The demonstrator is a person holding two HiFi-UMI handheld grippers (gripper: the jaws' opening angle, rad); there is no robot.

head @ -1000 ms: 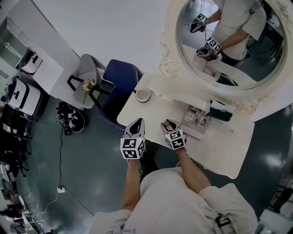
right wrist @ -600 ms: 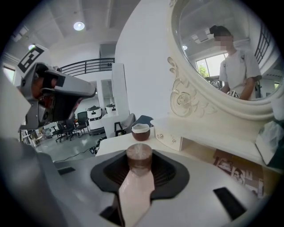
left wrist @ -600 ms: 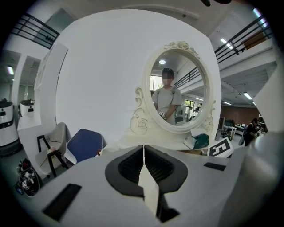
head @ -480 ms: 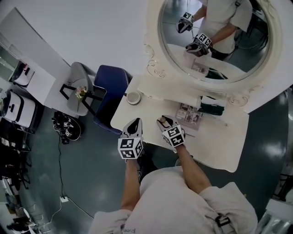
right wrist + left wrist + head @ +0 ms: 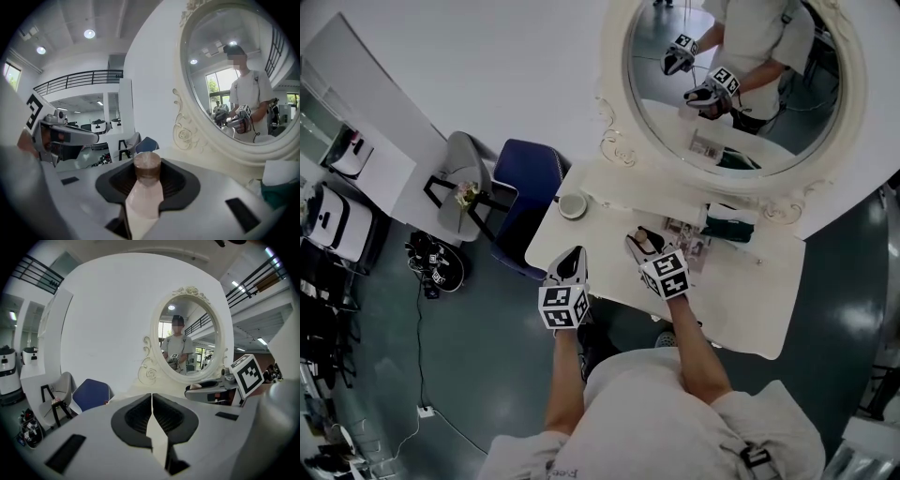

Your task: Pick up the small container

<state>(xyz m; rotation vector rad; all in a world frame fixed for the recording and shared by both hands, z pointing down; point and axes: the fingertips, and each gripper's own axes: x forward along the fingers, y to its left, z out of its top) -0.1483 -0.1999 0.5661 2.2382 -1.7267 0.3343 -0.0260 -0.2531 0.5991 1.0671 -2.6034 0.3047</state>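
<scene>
1. Two grippers sit close to the person. The left gripper (image 5: 151,414) has its jaws pressed together with nothing between them (idle, by the table's near edge).
2. Beside it, the right gripper (image 5: 148,183) stands about half open, pads clamped on the small container (image 5: 147,167), pale body, brown cap up.
3. Change from a second ago: the right gripper is higher and further in over the table (image 5: 741,309). The container looks lifted clear, so the pick is probably done.
4. Room: the near table edge is bare. A tray of small items (image 5: 692,239) and a dark green item (image 5: 733,228) lie just beyond; a round dish (image 5: 572,205) sits at the left end.
5. Farthest, the mirror (image 5: 741,84) frame blocks forward travel; upward looks free.
</scene>
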